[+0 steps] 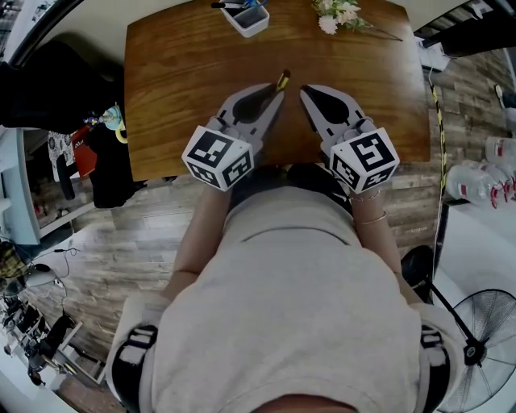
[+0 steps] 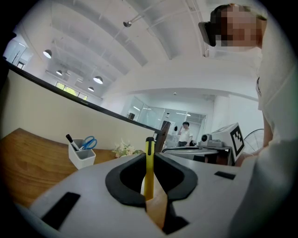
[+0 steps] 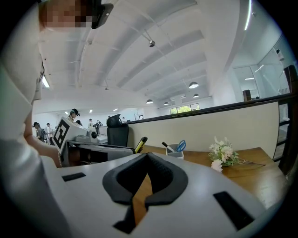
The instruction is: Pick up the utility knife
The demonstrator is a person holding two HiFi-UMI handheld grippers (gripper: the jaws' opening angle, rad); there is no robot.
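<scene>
1. Left gripper [image 2: 150, 155]: jaws clenched on the utility knife [image 2: 149, 174], the dark pads pressing its yellow body from both sides. It reaches forward over the near edge of the table, and its marker cube [image 1: 218, 157] sits at the rear, close to the person's body.
2. Right gripper [image 3: 146, 155]: jaws closed tip to tip with nothing between them. It lies just beside the left gripper, the two noses angled toward each other, and its marker cube [image 1: 364, 161] is at the rear.
3. Utility knife: slim yellow handle with a black end. It stands upright in the left gripper view. The black end pokes out past the jaw tips, and the lower end is hidden between the pads. From the head view, only the short protruding end shows, above the table's middle.
4. Table [image 1: 185, 89]: brown wood with rounded corners.
5. Pen holder [image 1: 246, 20]: white, rectangular, at the table's far edge. It holds blue-handled scissors [image 2: 88, 142] and a black-capped marker [image 2: 71, 141].
6. Flowers [image 1: 339, 12]: a small pale bunch with green leaves and a thin stem, lying at the far right of the table, well apart from both grippers.
7. Fan [image 1: 484, 339]: a floor-standing fan with a wire guard, on the floor to the person's right.
</scene>
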